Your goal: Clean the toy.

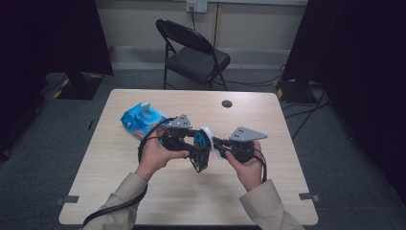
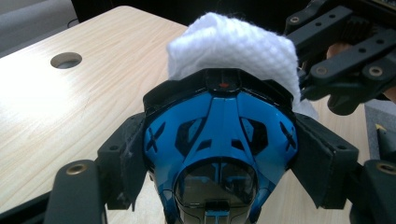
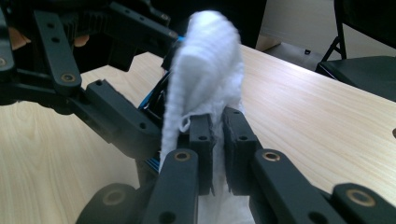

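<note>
left gripper (image 2: 219, 154) | clamps blue mask (image 2: 219, 135) steady for cleaning | right gripper (image 3: 218, 128) | pinches white wipe (image 3: 205, 70) against it | above tabletop (image 1: 143, 191)

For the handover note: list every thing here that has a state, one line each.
Blue and black mask: clamped between the left gripper's jaws, held above the table.
White wipe: folded, pinched in the right gripper's jaws, pressed against the mask.
Pack of wipes: lying on the table, flap raised.
Folding chair: unfolded, unoccupied.
</note>
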Demonstrator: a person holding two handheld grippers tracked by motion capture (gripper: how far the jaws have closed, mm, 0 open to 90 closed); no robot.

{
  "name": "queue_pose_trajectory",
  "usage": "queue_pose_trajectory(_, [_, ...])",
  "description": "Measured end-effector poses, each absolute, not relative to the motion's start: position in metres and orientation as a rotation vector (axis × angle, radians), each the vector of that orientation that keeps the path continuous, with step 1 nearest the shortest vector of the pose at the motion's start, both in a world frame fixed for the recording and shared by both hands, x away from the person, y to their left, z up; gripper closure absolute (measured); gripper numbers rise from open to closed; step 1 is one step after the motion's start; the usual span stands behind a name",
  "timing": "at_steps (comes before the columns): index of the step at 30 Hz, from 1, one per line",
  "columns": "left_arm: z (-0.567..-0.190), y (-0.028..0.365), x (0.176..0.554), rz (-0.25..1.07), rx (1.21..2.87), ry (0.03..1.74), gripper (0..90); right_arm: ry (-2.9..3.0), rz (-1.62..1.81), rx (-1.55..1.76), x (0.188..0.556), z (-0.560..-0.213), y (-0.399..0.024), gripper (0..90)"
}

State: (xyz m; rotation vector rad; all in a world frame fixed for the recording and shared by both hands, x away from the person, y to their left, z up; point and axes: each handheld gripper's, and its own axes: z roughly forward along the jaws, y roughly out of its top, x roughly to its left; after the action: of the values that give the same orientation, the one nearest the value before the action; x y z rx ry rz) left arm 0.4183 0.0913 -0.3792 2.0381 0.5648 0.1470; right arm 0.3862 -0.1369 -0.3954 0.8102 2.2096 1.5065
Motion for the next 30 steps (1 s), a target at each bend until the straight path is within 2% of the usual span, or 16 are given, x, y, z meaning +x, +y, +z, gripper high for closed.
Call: queue_pose_trajectory(30, [-0.376,0.099,0.419,0.159,2.011,0.581,26.5,2.357,1.345,0.848,0.384,-0.456,-0.119,83.8])
